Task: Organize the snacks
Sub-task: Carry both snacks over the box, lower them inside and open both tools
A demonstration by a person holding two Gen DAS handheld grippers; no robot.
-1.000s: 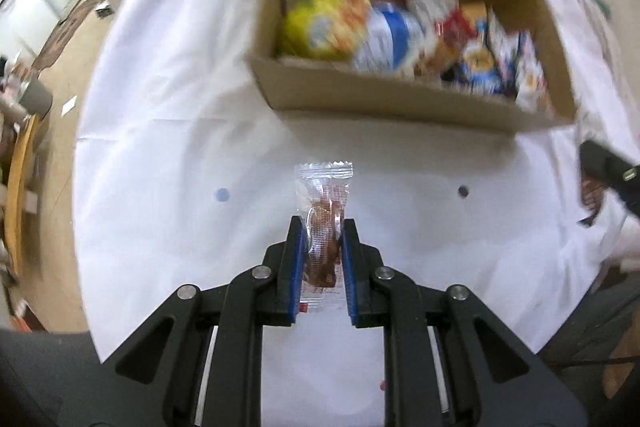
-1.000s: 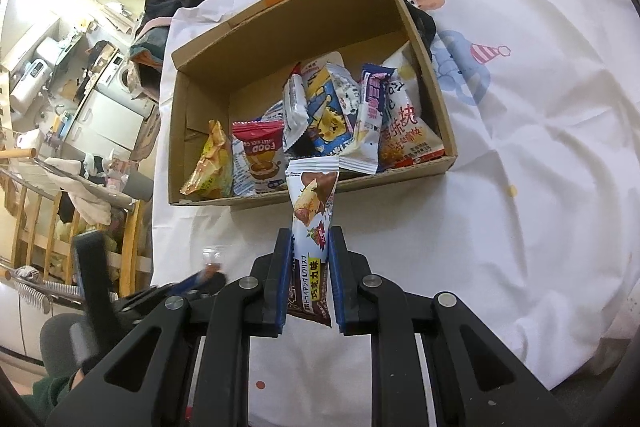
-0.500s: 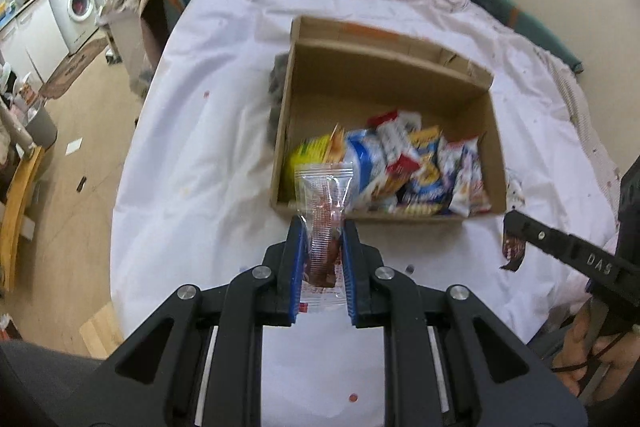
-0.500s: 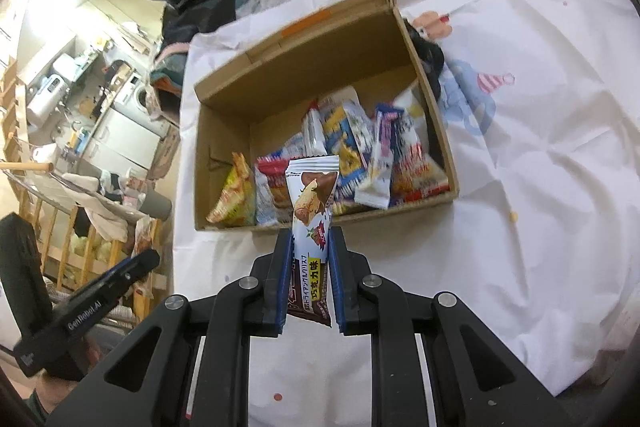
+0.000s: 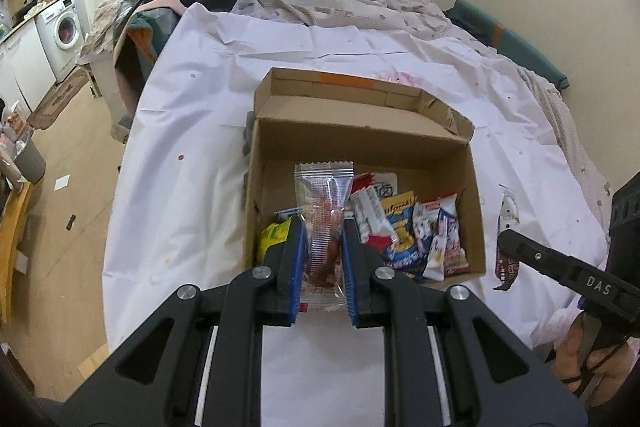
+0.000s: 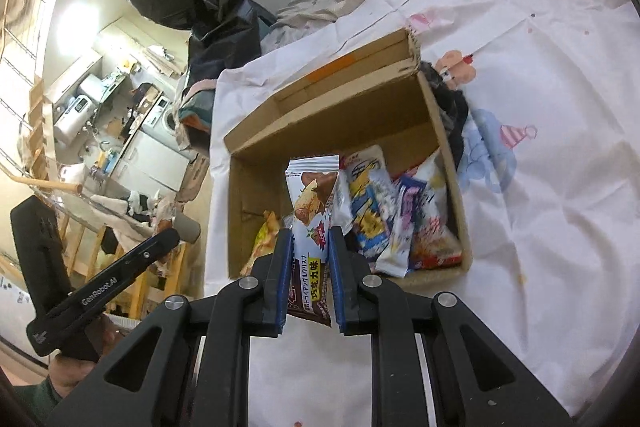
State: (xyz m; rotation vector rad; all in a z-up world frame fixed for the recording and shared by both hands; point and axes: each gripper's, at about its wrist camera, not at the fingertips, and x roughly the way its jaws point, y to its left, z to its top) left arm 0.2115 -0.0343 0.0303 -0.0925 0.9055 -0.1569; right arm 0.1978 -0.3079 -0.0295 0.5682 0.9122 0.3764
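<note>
Left wrist view: my left gripper (image 5: 323, 239) pinches a clear snack packet (image 5: 324, 211), my right gripper (image 6: 310, 251) a chocolate bar (image 6: 310, 211); released short, either misses the box (image 5: 472, 187).

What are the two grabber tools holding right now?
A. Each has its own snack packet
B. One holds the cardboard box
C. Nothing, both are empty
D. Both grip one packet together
A: the left gripper pinches a clear packet, the right gripper a chocolate snack packet.

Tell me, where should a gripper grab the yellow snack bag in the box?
Probably by its crinkled top edge, coming from above. The yellow bag stands upright against the left wall of the box, with open space behind it, while the other packets crowd the right side.
</note>
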